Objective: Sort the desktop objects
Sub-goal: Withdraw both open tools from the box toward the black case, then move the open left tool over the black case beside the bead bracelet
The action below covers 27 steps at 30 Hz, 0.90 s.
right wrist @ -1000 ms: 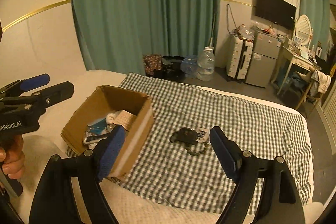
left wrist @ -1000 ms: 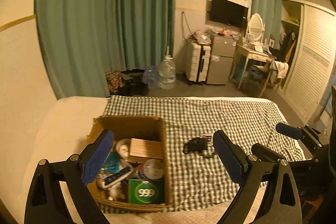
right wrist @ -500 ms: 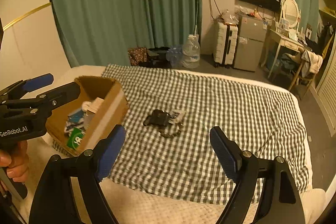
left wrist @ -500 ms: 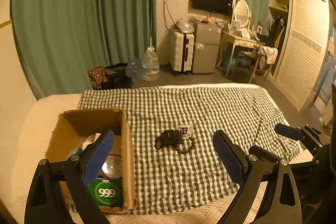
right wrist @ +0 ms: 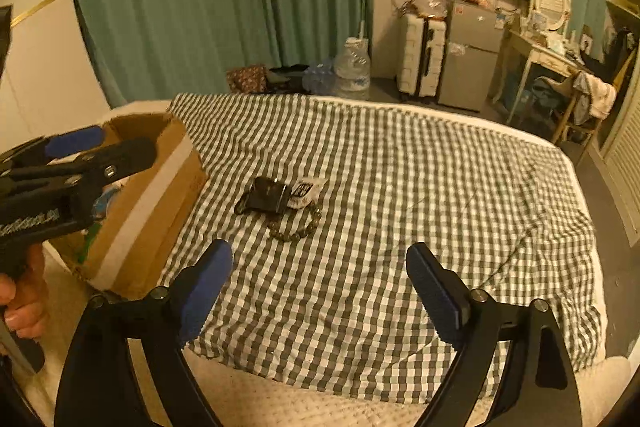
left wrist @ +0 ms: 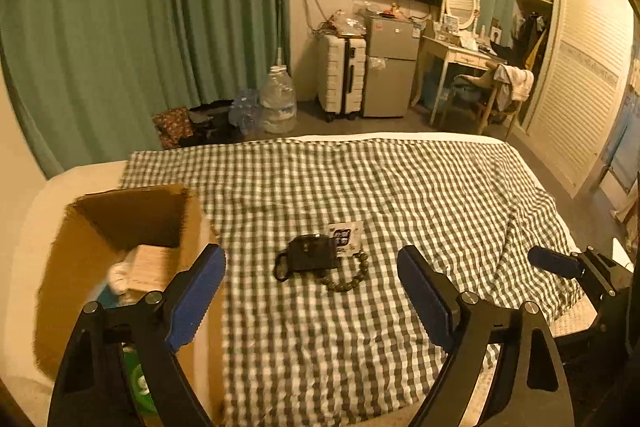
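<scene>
A black pouch (left wrist: 312, 250) with a strap lies on the checkered cloth (left wrist: 360, 187), a small white printed card (left wrist: 345, 237) at its right corner and a bead bracelet (left wrist: 348, 277) just in front. My left gripper (left wrist: 309, 258) hovers short of them, jaws wide and closing, with nothing between them. My right gripper (right wrist: 319, 249) hangs nearer the bed's front edge, jaws opening and bare; from there the pouch (right wrist: 267, 195), card (right wrist: 305, 191) and bracelet (right wrist: 296, 227) lie ahead. An open cardboard box (left wrist: 80, 239) with several items stands at the left.
A person's hand (right wrist: 20, 307) holds the left gripper beside the cardboard box (right wrist: 160, 187). Beyond the bed are green curtains (left wrist: 140, 27), a water jug (left wrist: 278, 99), a white suitcase (left wrist: 342, 75), a small fridge (left wrist: 390, 67) and a desk with a chair (left wrist: 472, 67).
Both grippers have sunk and swung right, away from the box and toward the pouch, card and bracelet. The box has slid to the left edge of both views.
</scene>
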{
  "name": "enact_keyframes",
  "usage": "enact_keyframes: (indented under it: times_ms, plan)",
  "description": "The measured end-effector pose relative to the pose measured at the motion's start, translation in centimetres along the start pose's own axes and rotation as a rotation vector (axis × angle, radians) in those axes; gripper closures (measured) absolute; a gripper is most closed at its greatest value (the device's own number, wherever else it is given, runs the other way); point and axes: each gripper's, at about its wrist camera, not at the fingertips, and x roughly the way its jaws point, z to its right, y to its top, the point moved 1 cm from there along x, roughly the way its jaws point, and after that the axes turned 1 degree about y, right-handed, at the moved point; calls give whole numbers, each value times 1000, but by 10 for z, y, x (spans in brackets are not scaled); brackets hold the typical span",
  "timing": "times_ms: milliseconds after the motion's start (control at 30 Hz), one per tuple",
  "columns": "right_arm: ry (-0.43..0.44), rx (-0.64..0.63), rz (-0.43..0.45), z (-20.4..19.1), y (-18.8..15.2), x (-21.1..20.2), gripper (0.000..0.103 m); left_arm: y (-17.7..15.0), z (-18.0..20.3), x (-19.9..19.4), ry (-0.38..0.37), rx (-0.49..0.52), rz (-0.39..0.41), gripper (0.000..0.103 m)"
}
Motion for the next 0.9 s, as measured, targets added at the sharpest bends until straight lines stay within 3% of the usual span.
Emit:
enact_keyframes:
  times_ms: [200,500,900]
  plan:
    - [-37,-31,-16,12,-7,28,14,-20,1,54,-7,5,-86,27]
    - [-6,-13,-78,23,-11,86,14,-46,-7,134,19,-4,-193,27]
    - [19,18,-124,23,-10,160,14,-52,-18,198,3,-76,-226,25]
